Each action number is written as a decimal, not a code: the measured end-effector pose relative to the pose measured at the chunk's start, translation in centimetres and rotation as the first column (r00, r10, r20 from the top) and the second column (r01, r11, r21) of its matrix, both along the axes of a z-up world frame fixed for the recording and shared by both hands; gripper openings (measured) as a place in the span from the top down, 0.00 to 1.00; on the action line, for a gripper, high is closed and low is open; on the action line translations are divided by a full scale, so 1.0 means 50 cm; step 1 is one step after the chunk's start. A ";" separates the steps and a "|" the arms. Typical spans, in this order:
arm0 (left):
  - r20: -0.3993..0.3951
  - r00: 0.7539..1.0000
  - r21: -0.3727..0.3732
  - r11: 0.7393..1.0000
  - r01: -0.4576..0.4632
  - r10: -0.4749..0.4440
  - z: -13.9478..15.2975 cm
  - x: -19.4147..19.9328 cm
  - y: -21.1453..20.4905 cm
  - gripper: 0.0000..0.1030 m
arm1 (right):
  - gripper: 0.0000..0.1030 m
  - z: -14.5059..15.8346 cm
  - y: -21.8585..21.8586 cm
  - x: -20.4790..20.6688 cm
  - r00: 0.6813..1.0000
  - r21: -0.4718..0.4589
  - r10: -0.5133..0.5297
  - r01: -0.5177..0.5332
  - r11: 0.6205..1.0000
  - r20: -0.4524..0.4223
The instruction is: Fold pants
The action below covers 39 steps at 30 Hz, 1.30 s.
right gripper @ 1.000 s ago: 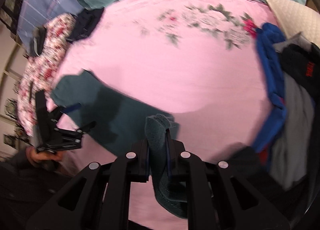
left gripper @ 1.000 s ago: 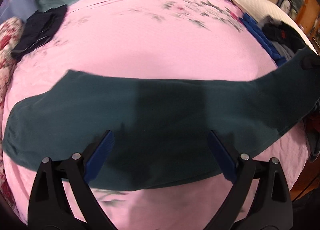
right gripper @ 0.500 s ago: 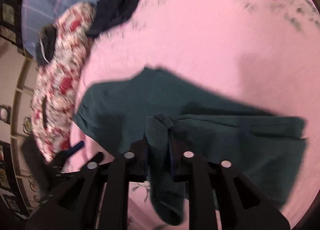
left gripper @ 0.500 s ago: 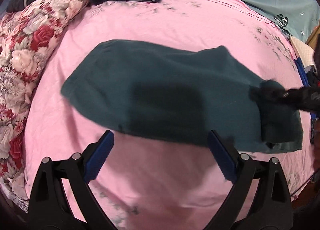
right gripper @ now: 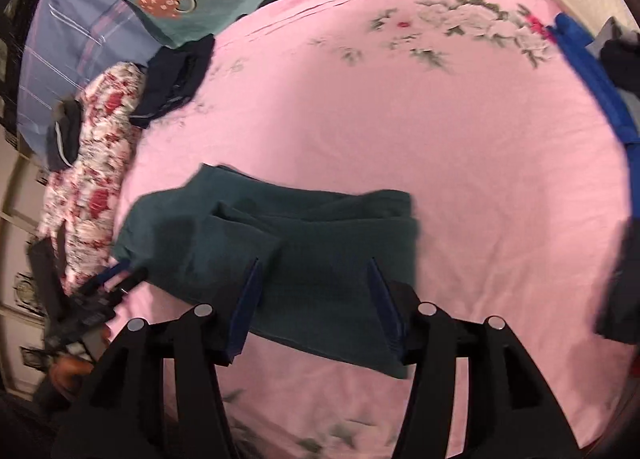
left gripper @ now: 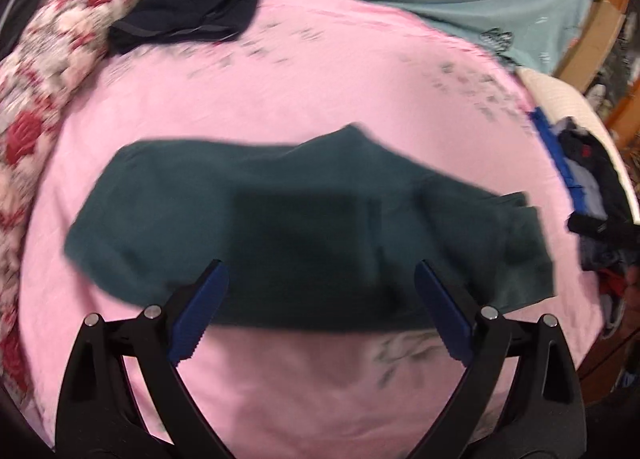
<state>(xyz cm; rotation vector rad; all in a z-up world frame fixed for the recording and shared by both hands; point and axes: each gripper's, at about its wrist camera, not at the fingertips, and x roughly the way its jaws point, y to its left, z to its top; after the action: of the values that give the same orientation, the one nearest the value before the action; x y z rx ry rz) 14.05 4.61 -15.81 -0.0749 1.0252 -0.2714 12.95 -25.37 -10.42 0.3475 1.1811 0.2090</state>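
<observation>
Pants [right gripper: 280, 243] of dark green lay folded over on the pink sheet [right gripper: 440, 147]. Left gripper [left gripper: 320, 307] and right gripper [right gripper: 316, 299] were both spread wide just above the cloth, holding nothing.

Two near, downward wrist views, both over the pants [left gripper: 304, 227] [right gripper: 288, 259].

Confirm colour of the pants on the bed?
Dark teal pants, plain; clearest in the right wrist view.
</observation>
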 end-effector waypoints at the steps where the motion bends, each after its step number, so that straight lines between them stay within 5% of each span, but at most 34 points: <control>1: 0.015 0.999 -0.018 0.999 0.034 -0.034 0.006 0.006 -0.025 0.07 | 0.49 -0.002 0.001 -0.005 1.000 0.011 0.008 -0.008 1.000 -0.006; 5: -0.013 0.999 0.000 0.999 0.042 -0.042 -0.010 0.023 -0.064 0.07 | 0.54 -0.034 0.035 -0.001 0.998 0.096 0.062 -0.062 0.994 -0.006; 8: -0.051 0.999 -0.003 1.000 -0.009 0.009 -0.016 0.024 -0.045 0.07 | 0.55 -0.108 0.082 0.025 0.990 0.270 0.106 -0.078 0.960 -0.091; 11: -0.057 0.996 0.053 0.997 -0.063 0.066 -0.013 0.011 -0.001 0.07 | 0.59 -0.131 0.170 0.034 0.985 0.229 0.164 -0.148 0.962 -0.052; 14: -0.067 0.987 0.094 0.986 -0.140 0.147 -0.009 0.002 0.061 0.07 | 0.60 -0.101 0.326 0.005 0.905 0.132 0.423 -0.426 0.895 0.050; 16: -0.068 0.980 0.111 0.978 -0.179 0.188 -0.006 -0.001 0.090 0.07 | 0.60 -0.075 0.370 -0.015 0.852 0.110 0.514 -0.523 0.845 0.102; 18: -0.061 0.976 0.113 0.973 -0.201 0.209 0.001 -0.002 0.102 0.07 | 0.60 -0.051 0.341 -0.018 0.871 0.121 0.472 -0.487 0.865 0.136; 20: -0.048 0.978 0.099 0.975 -0.197 0.202 0.009 -0.002 0.088 0.07 | 0.60 -0.036 0.242 -0.007 0.929 0.157 0.351 -0.367 0.917 0.120; 22: -0.028 0.988 0.075 0.986 -0.151 0.154 0.017 -0.003 0.042 0.07 | 0.60 -0.023 0.147 -0.005 0.954 0.117 0.274 -0.289 0.950 0.124; 27: -0.024 0.998 -0.002 0.999 0.053 -0.053 0.009 -0.016 -0.136 0.07 | 0.61 -0.036 -0.049 0.031 0.963 -0.005 0.262 -0.262 0.965 0.065; 30: -0.036 0.992 -0.003 0.993 0.119 -0.119 -0.007 -0.028 -0.220 0.07 | 0.64 -0.060 -0.091 0.055 0.916 -0.032 0.400 -0.400 0.916 0.025; 34: -0.093 0.991 -0.004 0.995 0.095 -0.095 -0.028 -0.036 -0.281 0.07 | 0.68 -0.092 -0.082 0.097 0.844 -0.032 0.536 -0.535 0.844 0.020; 36: -0.109 0.992 0.015 0.998 0.062 -0.060 -0.033 -0.039 -0.287 0.07 | 0.72 -0.100 -0.072 0.111 0.793 -0.016 0.609 -0.609 0.793 0.020; 38: -0.118 0.993 0.039 0.999 0.012 -0.008 -0.032 -0.042 -0.283 0.07 | 0.90 -0.111 -0.060 0.118 0.729 -0.008 0.685 -0.685 0.729 0.010; 39: -0.123 0.992 0.046 0.999 -0.022 0.028 -0.030 -0.043 -0.276 0.07 | 0.91 -0.116 -0.054 0.121 0.689 -0.010 0.725 -0.725 0.689 -0.001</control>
<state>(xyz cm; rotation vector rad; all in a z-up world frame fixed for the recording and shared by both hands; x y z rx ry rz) 11.89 -9.20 -17.29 -0.0646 1.1524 -0.2230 19.00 -28.09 -16.20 -0.1612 1.2692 0.9043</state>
